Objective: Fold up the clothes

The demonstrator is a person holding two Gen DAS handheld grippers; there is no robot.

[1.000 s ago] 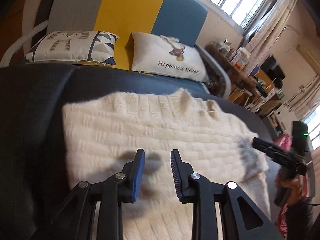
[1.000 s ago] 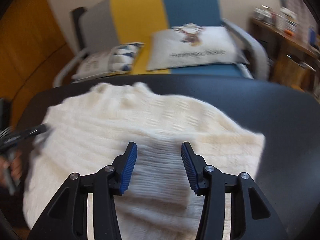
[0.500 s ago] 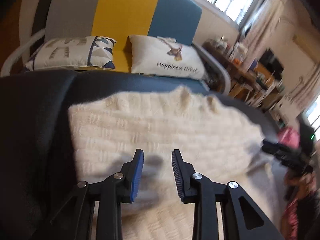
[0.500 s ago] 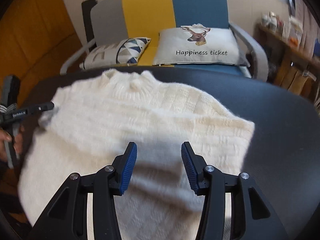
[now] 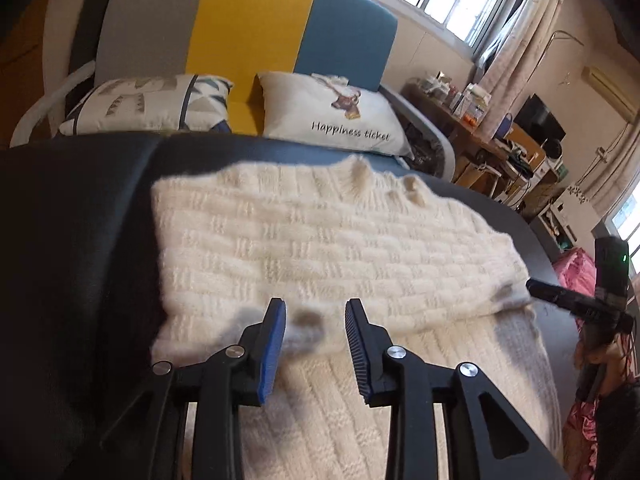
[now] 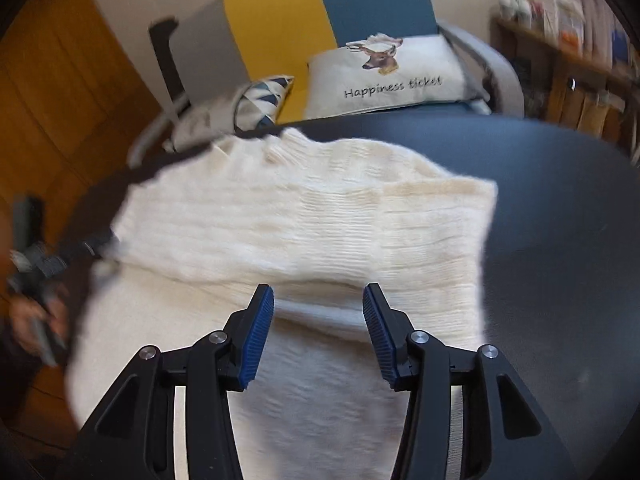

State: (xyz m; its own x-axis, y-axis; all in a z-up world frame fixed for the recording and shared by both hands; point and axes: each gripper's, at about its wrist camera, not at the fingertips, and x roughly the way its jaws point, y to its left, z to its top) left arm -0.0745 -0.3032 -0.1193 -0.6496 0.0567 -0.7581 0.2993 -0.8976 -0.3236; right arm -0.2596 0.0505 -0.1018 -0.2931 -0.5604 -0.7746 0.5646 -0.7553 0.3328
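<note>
I count one cream knit sweater (image 5: pixel 320 248), lying on a dark table (image 5: pixel 72 240) and folded over on itself, the upper layer's edge running across its middle just ahead of both tools. My left gripper (image 5: pixel 316 344) hangs low over that fold edge near the sweater's left side, its two blue-padded fingers (image 5: pixel 272 348) apart with only knit showing between them; I cannot tell whether they touch the fabric. My right gripper (image 6: pixel 318 332) sits over the same fold toward the sweater's right edge, fingers spread wider and gripping nothing. In the left wrist view the right tool's black tip lies at the sweater's right edge. Beyond the table's far edge stands one sofa (image 5: pixel 248 28) with a grey, a yellow and a blue back panel, and on it two cushions: a patterned cushion (image 5: pixel 144 104) with triangles on the left, and a white cushion (image 5: pixel 336 112) on the right carrying a deer head and the words "Happiness ticket".
</note>
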